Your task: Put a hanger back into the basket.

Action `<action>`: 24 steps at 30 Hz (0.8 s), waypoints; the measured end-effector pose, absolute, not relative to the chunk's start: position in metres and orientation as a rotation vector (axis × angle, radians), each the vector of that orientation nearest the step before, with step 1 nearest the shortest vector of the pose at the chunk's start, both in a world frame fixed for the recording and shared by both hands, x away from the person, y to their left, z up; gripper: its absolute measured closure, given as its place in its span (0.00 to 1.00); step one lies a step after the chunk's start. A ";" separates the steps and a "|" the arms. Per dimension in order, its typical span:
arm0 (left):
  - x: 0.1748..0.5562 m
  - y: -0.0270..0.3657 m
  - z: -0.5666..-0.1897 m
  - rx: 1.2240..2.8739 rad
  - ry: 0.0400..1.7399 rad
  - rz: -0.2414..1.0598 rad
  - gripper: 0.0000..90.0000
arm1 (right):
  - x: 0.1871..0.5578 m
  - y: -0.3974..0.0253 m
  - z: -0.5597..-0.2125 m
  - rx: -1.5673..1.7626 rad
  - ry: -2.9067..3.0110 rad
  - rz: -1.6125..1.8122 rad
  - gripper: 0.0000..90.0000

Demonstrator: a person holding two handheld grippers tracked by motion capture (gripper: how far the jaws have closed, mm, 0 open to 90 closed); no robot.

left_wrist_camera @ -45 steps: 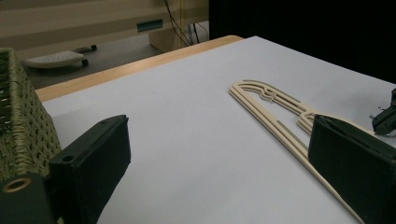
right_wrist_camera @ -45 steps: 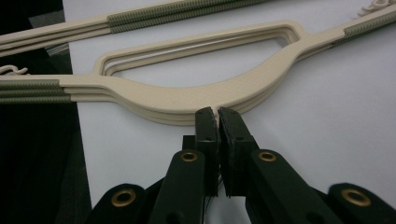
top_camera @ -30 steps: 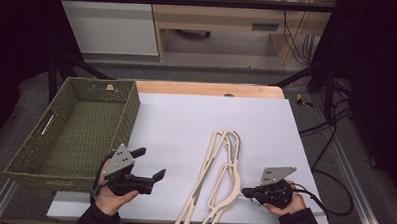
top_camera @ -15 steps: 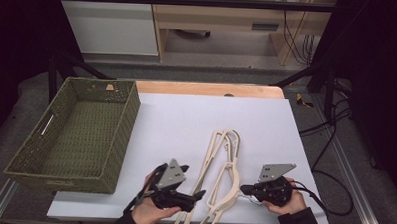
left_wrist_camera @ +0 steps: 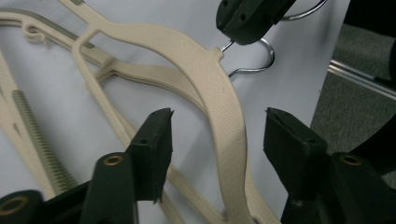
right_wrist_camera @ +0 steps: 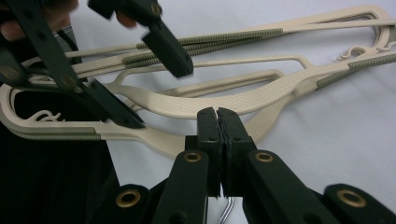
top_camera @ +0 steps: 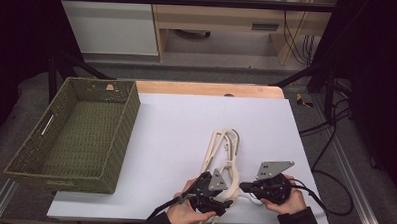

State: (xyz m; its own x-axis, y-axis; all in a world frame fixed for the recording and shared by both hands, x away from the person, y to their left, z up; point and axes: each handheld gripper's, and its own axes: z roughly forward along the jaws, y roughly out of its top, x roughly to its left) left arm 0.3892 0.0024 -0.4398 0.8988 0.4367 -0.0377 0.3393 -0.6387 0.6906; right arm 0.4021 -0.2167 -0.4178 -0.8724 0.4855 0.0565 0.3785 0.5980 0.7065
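From the high view, the cream plastic clothes hangers point(top_camera: 224, 152) lie stacked on the white bench point(top_camera: 176, 126) near its front edge, beside the green woven basket point(top_camera: 75, 132). The left hand-held gripper point(left_wrist_camera: 217, 140) gapes wide, jaws straddling the top hanger's textured arm. The right hand-held gripper point(right_wrist_camera: 218, 122) has its jaws pressed together at the hanger's thin metal hook point(left_wrist_camera: 254, 63), clearest in the left gripper view.

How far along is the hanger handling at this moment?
Early stage. Done: the right claw is shut on a metal hook of the beige hangers. In hand: the left claw is open, its jaws on either side of the top hanger's arm, not yet closed. Left: closing, lifting and moving the hangers; all lie on the white table, and the green woven basket holds none.
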 end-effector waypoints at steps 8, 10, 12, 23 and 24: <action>0.392 -0.016 -0.453 2.376 0.579 0.148 0.67 | 0.402 -0.217 -0.418 0.708 2.681 1.127 0.99; 0.392 -0.018 -0.454 2.388 0.590 0.154 0.75 | 0.402 -0.216 -0.417 0.717 2.677 1.126 0.99; 0.392 -0.017 -0.454 2.390 0.599 0.169 0.80 | 0.401 -0.215 -0.417 0.719 2.677 1.121 0.99; 0.388 -0.015 -0.448 2.381 0.623 0.187 0.82 | 0.397 -0.214 -0.410 0.702 2.647 1.123 0.95; 0.388 -0.015 -0.447 2.375 0.630 0.184 0.82 | 0.397 -0.215 -0.409 0.704 2.629 1.139 0.91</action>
